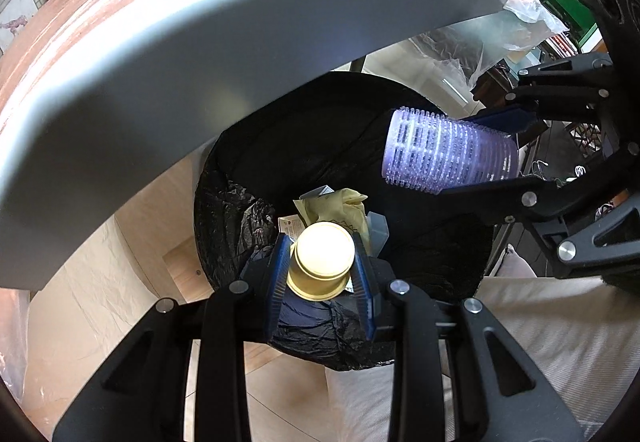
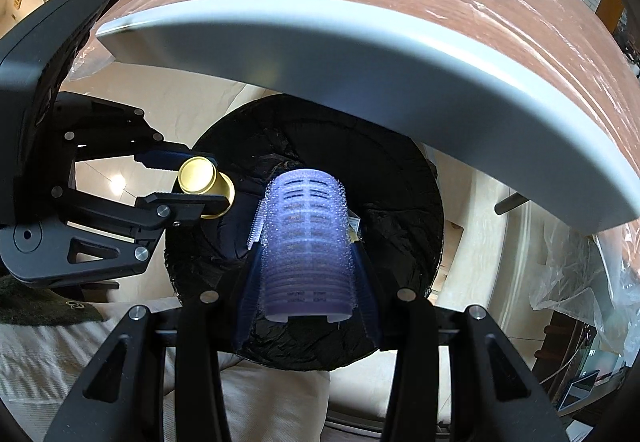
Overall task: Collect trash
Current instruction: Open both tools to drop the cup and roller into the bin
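Both pieces hung over the black-lined round trash bin (image 1: 240,209), unreleased: the left gripper (image 1: 322,270) pinched a small gold metal capsule (image 1: 320,262), the right gripper (image 2: 306,262) a purple bristled plastic hair roller (image 2: 306,242).

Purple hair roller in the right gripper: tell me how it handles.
The purple hair roller looks hollow and slotted, so probably light. Its bristly surface likely resists slipping in the right gripper. Being cylindrical, it may roll if set down.
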The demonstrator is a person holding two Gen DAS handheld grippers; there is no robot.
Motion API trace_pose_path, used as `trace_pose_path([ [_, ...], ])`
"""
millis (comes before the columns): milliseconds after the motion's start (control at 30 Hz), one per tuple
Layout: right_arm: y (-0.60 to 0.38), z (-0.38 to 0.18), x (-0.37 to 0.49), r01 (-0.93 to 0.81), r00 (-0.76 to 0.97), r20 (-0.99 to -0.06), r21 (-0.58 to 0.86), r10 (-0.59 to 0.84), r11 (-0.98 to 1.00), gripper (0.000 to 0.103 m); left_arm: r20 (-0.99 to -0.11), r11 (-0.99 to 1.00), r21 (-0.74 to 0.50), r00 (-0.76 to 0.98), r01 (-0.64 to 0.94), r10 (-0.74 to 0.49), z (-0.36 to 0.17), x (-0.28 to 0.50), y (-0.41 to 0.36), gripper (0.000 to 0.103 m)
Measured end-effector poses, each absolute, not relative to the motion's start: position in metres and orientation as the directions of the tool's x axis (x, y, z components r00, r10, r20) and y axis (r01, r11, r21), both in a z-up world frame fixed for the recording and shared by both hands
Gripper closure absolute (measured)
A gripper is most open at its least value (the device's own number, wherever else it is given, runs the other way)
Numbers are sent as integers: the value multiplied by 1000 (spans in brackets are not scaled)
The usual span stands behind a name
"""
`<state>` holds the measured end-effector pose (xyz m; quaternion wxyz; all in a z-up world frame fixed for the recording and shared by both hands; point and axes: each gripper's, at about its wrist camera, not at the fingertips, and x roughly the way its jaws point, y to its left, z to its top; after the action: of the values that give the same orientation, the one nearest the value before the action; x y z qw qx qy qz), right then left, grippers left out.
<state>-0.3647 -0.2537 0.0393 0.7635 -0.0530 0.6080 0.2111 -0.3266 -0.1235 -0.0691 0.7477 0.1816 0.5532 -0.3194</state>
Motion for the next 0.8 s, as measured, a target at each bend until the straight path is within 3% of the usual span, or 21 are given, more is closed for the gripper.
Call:
trace_pose_path([
  [133,-253,41,-365,-384,186,-945,183,270,905,59,-933,731,-105,188,675,-308,-68,-324,-122,69],
  [167,-255,43,-365,-379,200,-941,181,272,907,52,-922,728,-128,190,673,-337,-65,-324,-120,63],
  [200,-257,45,-365,-366,220,-939,172,265,914,34,-918,730,-141,187,669,-349,-64,-324,-119,43],
  [233,-259,48,-366,-358,232,-935,173,267,917,30,-913,734,-154,188,661,-361,-61,-323,-118,31],
  [567,-288,91,-384,-310,292,-911,197,291,930,27,-878,746,-178,239,641,-414,-18,-333,-101,25],
  [633,-294,117,-392,-322,339,-893,186,296,928,25,-841,734,-219,256,643,-476,9,-338,-93,17],
  [800,-310,182,-387,-334,509,-801,153,314,930,4,-713,684,-274,335,676,-616,89,-337,-75,1],
])
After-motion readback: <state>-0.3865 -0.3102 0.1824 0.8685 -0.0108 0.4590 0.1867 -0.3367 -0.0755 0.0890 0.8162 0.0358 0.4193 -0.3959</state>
